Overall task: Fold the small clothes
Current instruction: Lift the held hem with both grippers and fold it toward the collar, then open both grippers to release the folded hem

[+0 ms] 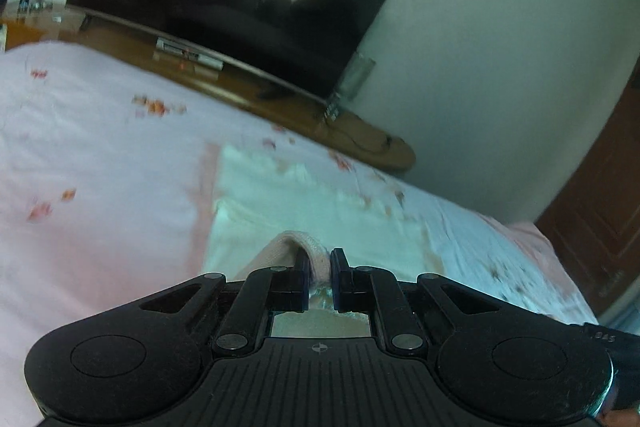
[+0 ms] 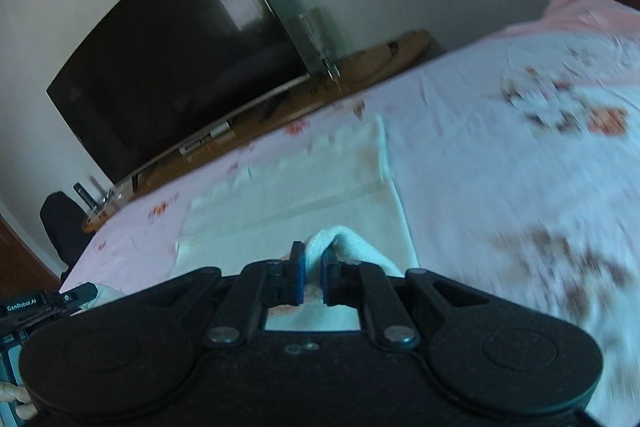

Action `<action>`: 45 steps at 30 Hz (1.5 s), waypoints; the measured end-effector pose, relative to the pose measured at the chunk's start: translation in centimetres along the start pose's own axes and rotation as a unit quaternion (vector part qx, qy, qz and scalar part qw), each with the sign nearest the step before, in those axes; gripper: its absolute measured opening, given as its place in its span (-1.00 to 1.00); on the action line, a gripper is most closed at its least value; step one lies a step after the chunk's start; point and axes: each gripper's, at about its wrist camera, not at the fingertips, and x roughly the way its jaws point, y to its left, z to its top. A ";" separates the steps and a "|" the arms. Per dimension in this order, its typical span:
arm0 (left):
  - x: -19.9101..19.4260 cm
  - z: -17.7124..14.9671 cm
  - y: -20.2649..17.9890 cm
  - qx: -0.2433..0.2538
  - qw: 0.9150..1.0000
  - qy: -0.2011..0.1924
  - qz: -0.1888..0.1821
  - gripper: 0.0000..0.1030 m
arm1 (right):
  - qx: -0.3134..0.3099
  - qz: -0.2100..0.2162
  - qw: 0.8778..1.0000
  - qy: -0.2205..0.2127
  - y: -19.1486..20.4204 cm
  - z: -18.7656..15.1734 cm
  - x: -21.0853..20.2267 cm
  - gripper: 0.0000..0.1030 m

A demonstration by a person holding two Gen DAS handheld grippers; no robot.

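A pink floral-printed bed [image 1: 100,155] carries a pale garment [image 1: 304,211] spread flat.

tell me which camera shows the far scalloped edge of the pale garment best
The right wrist view: the pale garment spreads across the middle there, its scalloped far edge running unblocked to the corner, though blurred. The left wrist view shows the same garment foreshortened, with only part of that edge visible. In both, the tongs pinch a fold of cloth.

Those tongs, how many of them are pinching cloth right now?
2. The left tongs are shut on a pinkish fold of the pale garment; the right tongs are shut on a whitish fold of it, above the pink bed.
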 end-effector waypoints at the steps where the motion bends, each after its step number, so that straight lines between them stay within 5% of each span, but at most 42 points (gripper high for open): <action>1: 1.1 0.5 0.0 -0.002 1.000 -0.002 0.002 -0.79 | 0.000 0.001 1.000 -0.004 0.0 0.8 0.9 -0.84; 16: 18.2 6.5 1.3 -0.036 0.998 0.001 0.045 -0.79 | 0.014 -0.006 1.000 -0.003 -2.3 8.8 15.7 -0.84; 27: 27.7 9.6 3.3 -0.044 0.990 0.024 0.129 -0.79 | 0.084 -0.035 0.995 0.050 -5.8 11.3 26.9 -0.83; 31: 28.5 10.7 3.7 -0.030 0.989 0.033 0.144 -0.79 | 0.064 -0.063 0.995 0.042 -5.7 11.3 28.4 -0.54; 37: 27.5 10.4 3.7 0.043 0.990 0.083 0.107 -0.78 | -0.012 -0.066 0.997 0.045 -4.9 11.8 27.6 -0.27; 40: 27.6 9.9 3.6 0.065 0.987 0.107 0.096 -0.78 | -0.039 -0.069 0.996 0.044 -4.9 11.8 27.1 0.21; 45: 28.8 9.3 3.1 0.079 0.984 0.135 0.083 -0.77 | -0.065 -0.067 0.994 0.065 -4.5 11.4 28.0 0.08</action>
